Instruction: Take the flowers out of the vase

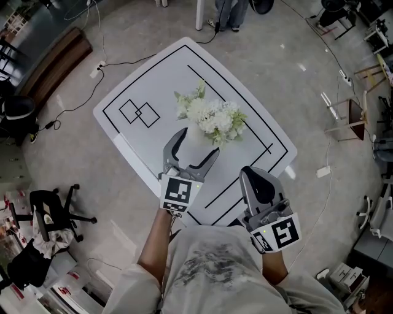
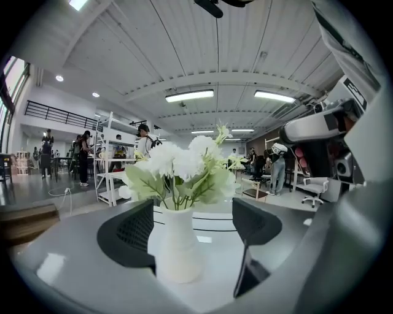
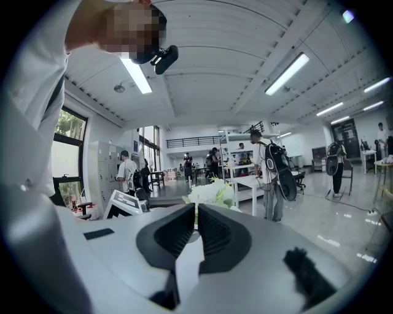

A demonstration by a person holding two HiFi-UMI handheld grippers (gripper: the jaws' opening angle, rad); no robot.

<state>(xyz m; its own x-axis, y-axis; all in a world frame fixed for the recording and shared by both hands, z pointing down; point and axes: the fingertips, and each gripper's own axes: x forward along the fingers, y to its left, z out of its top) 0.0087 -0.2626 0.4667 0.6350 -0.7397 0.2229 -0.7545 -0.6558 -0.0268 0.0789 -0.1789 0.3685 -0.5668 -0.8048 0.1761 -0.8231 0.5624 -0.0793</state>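
A white vase (image 1: 196,138) holding white flowers with green leaves (image 1: 214,116) stands near the middle of the white table (image 1: 141,80). My left gripper (image 1: 199,141) is open, with one finger on each side of the vase. In the left gripper view the vase (image 2: 177,245) stands upright between the two dark pads (image 2: 132,236), closer to the left one; I see no pad pressing on it. The flowers (image 2: 184,165) rise above the left gripper (image 2: 193,233). My right gripper (image 1: 250,173) hovers shut over the table's near right part, holding nothing. The right gripper (image 3: 195,236) points toward the flowers (image 3: 209,193).
The table carries black line markings, with two overlapping squares (image 1: 139,113) at its left. A black office chair (image 1: 52,208) stands on the floor at the left and a wooden stool (image 1: 353,116) at the right. Cables trail across the floor, and a person's legs (image 1: 230,12) show beyond the table.
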